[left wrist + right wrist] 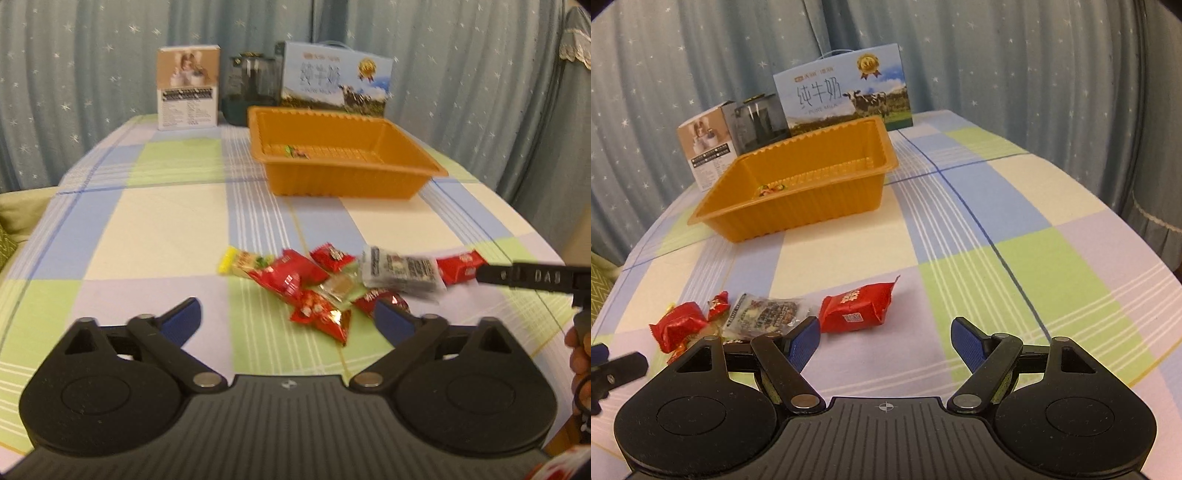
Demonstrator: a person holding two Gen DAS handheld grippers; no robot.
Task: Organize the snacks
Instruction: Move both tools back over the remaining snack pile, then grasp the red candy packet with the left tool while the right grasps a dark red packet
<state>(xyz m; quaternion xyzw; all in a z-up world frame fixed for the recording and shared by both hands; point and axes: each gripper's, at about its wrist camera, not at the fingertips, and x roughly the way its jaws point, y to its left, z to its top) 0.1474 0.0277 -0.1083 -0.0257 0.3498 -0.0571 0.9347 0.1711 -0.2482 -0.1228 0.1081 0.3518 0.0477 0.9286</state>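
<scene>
Left wrist view: my left gripper [288, 321] has its blue pads spread wide, empty, low in frame above the snack pile [332, 284] at centre — red packets, one grey packet [400, 271]. Right wrist view: my right gripper [884, 341] likewise spread, empty; a red packet [857, 308] lies just beyond its left pad. Orange tray [812, 199] sits upper left of frame on the checked tablecloth [997, 240], one small wrapper inside — milk carton [846, 88] behind it.
</scene>
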